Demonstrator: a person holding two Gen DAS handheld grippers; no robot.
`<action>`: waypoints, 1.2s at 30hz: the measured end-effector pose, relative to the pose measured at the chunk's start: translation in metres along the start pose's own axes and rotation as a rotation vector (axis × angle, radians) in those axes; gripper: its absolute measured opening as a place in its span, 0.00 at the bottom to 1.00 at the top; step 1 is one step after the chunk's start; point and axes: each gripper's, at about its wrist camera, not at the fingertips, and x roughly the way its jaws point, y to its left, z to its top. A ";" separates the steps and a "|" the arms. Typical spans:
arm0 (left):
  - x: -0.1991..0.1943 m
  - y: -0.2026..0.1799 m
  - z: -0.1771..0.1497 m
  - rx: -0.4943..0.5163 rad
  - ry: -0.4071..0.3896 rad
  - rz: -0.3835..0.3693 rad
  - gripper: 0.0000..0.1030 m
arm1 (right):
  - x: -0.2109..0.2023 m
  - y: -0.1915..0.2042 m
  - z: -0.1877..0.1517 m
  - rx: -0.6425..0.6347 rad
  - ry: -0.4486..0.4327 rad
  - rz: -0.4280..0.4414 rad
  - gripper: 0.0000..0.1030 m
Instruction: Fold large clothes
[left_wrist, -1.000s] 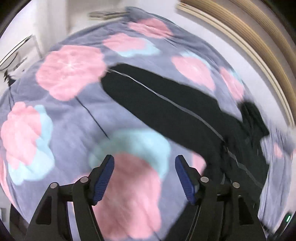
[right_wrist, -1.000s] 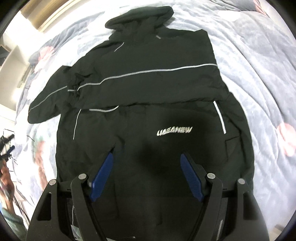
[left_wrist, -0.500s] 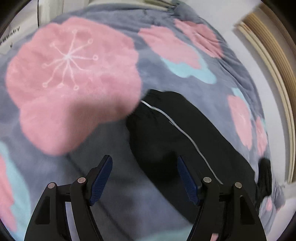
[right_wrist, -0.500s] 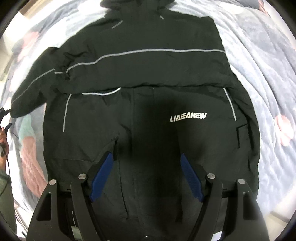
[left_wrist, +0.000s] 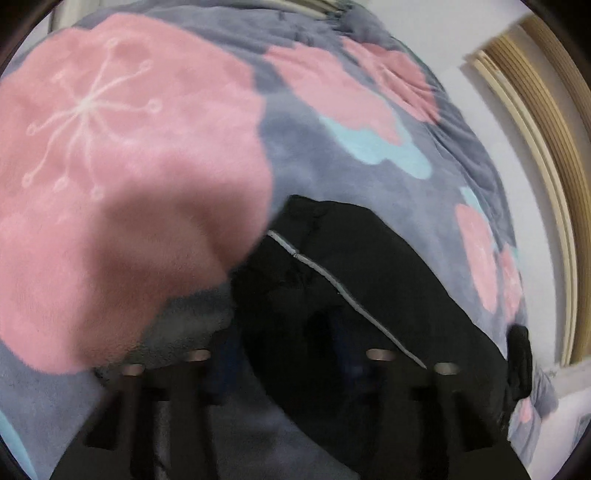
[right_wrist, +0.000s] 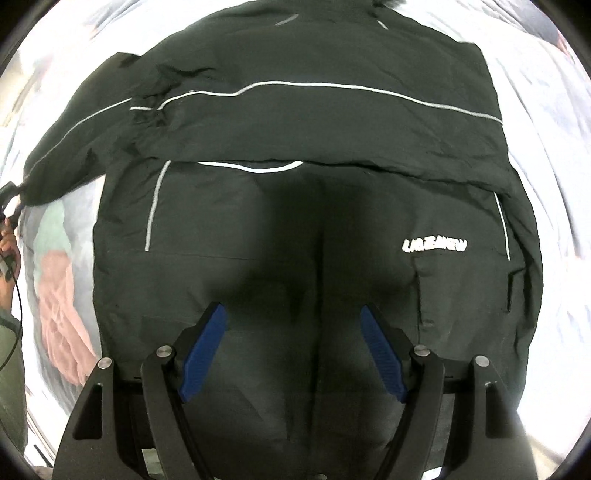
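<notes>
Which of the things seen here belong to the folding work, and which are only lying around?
Belong to the job:
- black jacket, spread flat
- its sleeve, lying out to the side
- left gripper, blurred, at the sleeve end
- right gripper, open above the jacket

Only lying around:
- flowered blanket under the jacket
- wooden frame by the wall

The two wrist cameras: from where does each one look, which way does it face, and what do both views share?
Left wrist: on the left gripper, low over the flowered blanket, facing a sleeve end of the black jacket; its own fingers show dark and blurred.
Right wrist: on the right gripper, above the jacket's front, facing the white logo; its blue pads stand apart.
Shared: the black jacket and the blanket.
</notes>
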 end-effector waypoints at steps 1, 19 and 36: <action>-0.005 -0.003 0.000 0.018 -0.015 0.004 0.26 | -0.001 0.002 0.000 -0.009 -0.004 0.002 0.75; -0.166 -0.158 -0.071 0.419 -0.198 -0.245 0.12 | -0.027 -0.033 -0.001 0.026 -0.091 0.137 0.75; -0.148 -0.403 -0.285 0.830 0.055 -0.493 0.12 | -0.031 -0.139 -0.007 0.140 -0.157 0.182 0.75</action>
